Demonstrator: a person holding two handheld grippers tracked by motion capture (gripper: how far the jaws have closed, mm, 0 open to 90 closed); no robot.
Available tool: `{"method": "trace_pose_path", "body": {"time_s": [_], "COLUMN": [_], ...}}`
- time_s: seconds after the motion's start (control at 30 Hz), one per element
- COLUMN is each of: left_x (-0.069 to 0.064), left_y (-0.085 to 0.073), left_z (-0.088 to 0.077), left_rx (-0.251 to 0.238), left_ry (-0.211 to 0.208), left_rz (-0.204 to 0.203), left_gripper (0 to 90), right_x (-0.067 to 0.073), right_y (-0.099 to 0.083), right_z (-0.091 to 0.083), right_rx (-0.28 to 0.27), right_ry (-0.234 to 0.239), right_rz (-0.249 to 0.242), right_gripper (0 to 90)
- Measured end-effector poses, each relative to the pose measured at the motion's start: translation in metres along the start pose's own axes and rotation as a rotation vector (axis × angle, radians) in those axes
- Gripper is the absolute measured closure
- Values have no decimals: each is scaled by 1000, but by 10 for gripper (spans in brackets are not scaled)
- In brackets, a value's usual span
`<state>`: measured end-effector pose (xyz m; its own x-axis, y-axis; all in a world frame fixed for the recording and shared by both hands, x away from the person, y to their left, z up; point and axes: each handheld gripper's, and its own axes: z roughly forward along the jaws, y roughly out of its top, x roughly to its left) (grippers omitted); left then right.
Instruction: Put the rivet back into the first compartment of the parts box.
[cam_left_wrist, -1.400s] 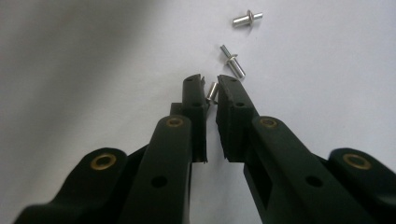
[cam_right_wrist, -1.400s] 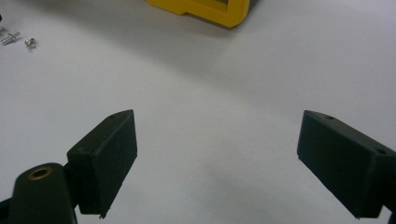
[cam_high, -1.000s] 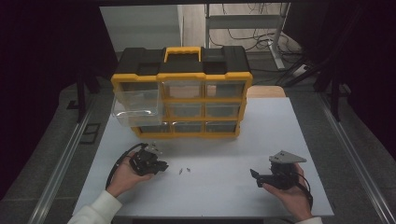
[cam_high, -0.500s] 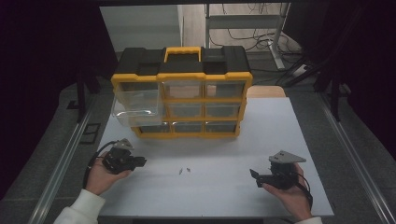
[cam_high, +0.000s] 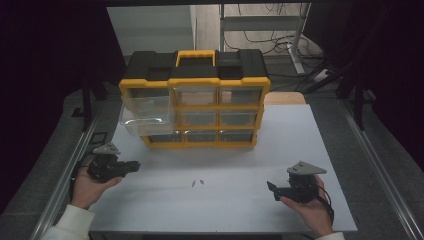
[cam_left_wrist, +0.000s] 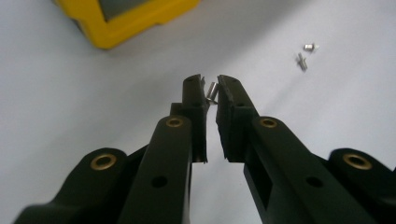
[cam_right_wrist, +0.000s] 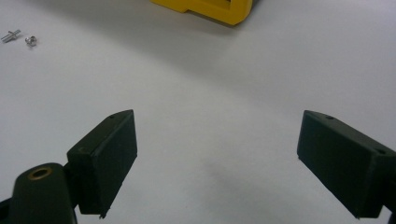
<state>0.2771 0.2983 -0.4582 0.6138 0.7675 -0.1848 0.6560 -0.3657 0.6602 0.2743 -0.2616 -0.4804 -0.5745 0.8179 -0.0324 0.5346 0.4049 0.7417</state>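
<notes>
left hand-held gripper (cam_left_wrist: 211, 86): pinched nearly closed | right hand-held gripper (cam_right_wrist: 217, 158): jaws wide

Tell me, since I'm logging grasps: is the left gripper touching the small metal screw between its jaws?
Touching. In the left gripper view, the left gripper has its jaws nearly closed, pinching the small metal screw between the tips.
</notes>
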Motion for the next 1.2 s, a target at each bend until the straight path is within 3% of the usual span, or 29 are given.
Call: {"method": "trace_pose_path", "body": {"time_s": [0.37,0.4,0.53,0.73,1.03,1.2], "left_x": [18,20,21,17,21,12], "left_y": [20,26,42,67,92,114], "left_z": [-54,-63,-80,-95,-112,-126], "left_rx": [-87,-117,-147,-153,-189,-215], "left_ry": [49,43,49,74,57,49], "left_rz": [-17,-29,-17,15,8,35], "left_gripper": [830,830,829,829,829,829], "right_x": [1,1,1,1,1,1], "right_y": [0,0,0,0,0,0], "right_z": [1,1,1,2,2,2], "right_rx": [3,4,5,8,10,13], "right_ry": [-2,-1,-1,-1,-1,-2], "right_rz": [-1,0,-3,-4,-7,-7], "right_gripper": [124,124,124,124,124,124]}}
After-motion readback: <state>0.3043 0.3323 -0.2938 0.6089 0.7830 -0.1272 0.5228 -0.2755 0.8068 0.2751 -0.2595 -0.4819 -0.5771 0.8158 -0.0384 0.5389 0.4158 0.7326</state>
